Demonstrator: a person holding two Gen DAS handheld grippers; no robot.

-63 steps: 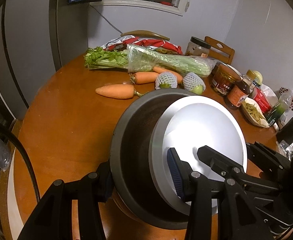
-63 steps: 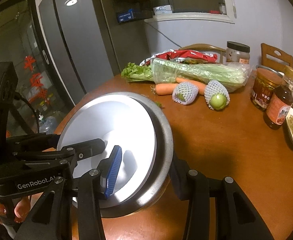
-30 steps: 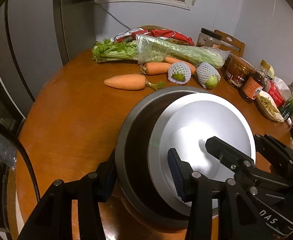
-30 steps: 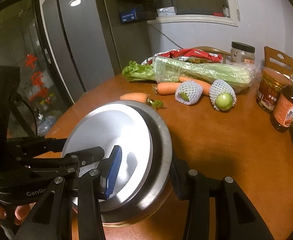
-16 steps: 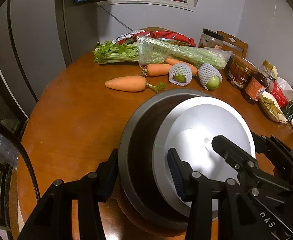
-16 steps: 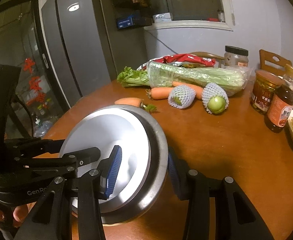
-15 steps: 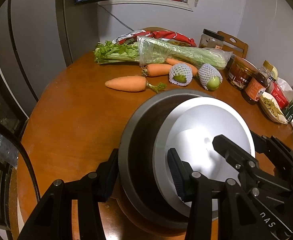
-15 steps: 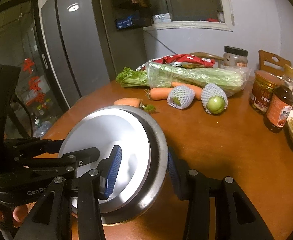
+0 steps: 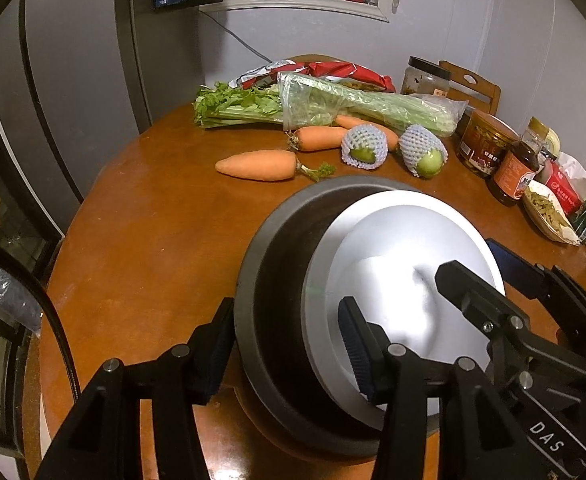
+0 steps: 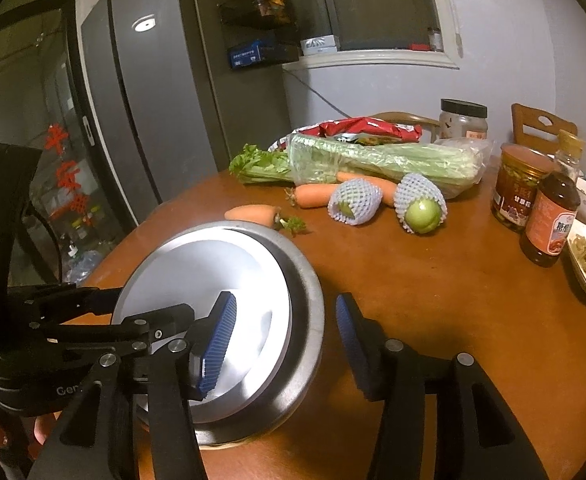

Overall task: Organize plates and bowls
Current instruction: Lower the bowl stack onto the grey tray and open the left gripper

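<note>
**Stacked bowl and plate on table, both tongs easing off the rim**

Left gripper [image 9: 285, 344]: jaws straddle the near rim of the dark bowl [image 9: 269, 288]. Inner pad sits over the white plate [image 9: 405, 248], outer pad just beside the bowl's outer wall. Jaws have just been opening; rim is between them, contact of the pads not clear.

Right gripper [image 10: 285, 332]: jaws straddle the opposite rim. Left pad lies over the plate [image 10: 197, 272]; right pad stands clear of the bowl [image 10: 309, 300], a gap of table showing. Jaws have just been opening; no grip on the rim.

Plate lies inside the bowl. The bowl appears to rest on the near part of the round wooden table [image 9: 141, 232], tilted in both views.

Beyond the bowl: one carrot [image 9: 259, 165] near the rim, then two net-wrapped green fruits [image 9: 365, 148]. Farther, bagged celery [image 9: 333, 104]. Right side: a sauce bottle [image 10: 549, 216] and a jar [image 10: 515, 184]. Fridge [image 10: 141, 92] behind the table.
</note>
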